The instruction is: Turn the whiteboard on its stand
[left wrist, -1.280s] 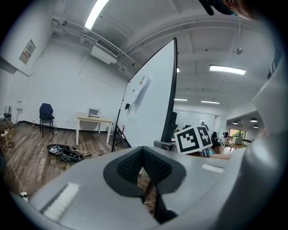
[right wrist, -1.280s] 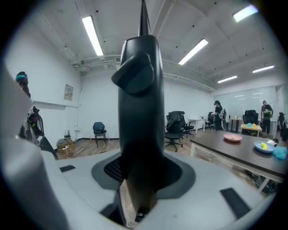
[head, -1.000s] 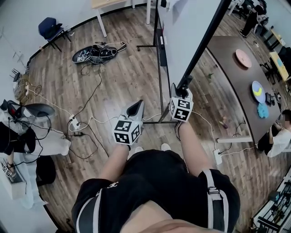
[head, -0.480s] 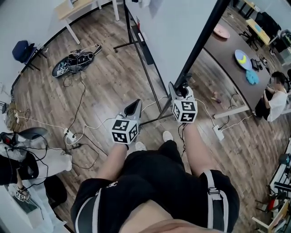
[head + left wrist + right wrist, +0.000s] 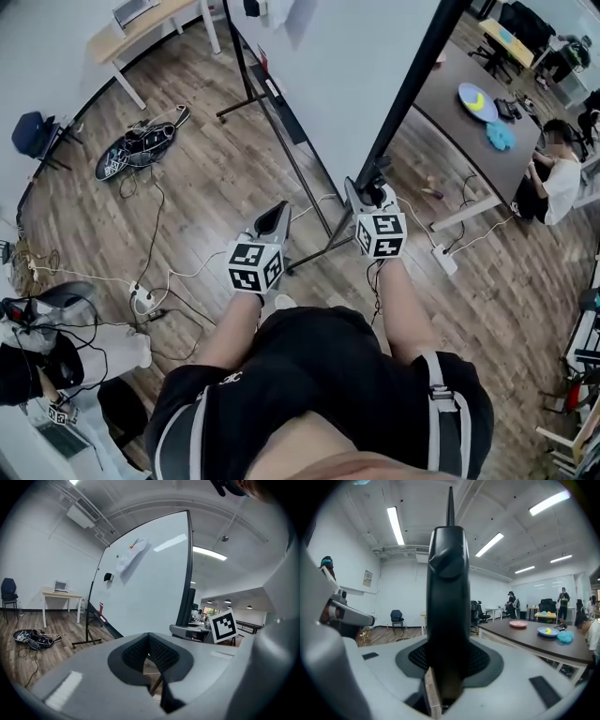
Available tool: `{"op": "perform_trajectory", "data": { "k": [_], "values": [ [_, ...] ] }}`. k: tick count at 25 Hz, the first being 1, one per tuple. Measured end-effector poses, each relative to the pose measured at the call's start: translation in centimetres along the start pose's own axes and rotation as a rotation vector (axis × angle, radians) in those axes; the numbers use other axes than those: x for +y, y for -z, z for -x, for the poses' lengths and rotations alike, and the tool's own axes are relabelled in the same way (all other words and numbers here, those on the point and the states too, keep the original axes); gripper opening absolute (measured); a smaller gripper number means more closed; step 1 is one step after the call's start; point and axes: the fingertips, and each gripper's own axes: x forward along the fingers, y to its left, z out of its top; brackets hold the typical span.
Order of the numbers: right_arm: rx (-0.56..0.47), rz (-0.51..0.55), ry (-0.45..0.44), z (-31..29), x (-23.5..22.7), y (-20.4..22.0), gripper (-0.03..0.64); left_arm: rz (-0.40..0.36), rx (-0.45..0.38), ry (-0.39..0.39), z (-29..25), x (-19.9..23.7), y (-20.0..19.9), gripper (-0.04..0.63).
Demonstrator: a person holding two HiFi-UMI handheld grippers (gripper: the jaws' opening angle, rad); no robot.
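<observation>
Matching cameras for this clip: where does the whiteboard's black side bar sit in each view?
Head view: the black side bar slants from the top, right of centre, down into the right gripper.
Left gripper view: the bar stands upright, right of centre.
Right gripper view: the bar fills the centre, clamped between the jaws.
Shared landmark: the blue chair by the wall.

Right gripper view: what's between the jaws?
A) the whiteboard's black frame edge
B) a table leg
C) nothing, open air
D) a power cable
A: the whiteboard's black frame edge stands upright between the pads of the right gripper, which close on it from both sides.
</observation>
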Motion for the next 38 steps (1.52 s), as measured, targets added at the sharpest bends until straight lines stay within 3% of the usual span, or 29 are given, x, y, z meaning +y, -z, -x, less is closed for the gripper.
{"op": "perform_trajectory", "data": {
  "k": [14,27,31,38],
  "values": [
    [0.030,-0.018,0.020,8.7,-5.8,1.9,0.175,-0.041,0.008,0.080,-2.5,-11.9,0.2,0.009],
    [0.069,-0.039,0.209,15.9,-12.4,3.7,0.170,-0.046,0.024,0.114,-3.1,-20.3,3.2,0.009],
    [0.079,-0.035,0.258,17.3,-13.6,4.0,0.167,-0.048,0.041,0.133,-2.9,-21.9,4.5,0.009],
    [0.072,-0.034,0.255,17.9,-13.5,3.8,0.167,-0.053,0.044,0.161,-3.0,-23.1,4.1,0.009]
  ]
}}
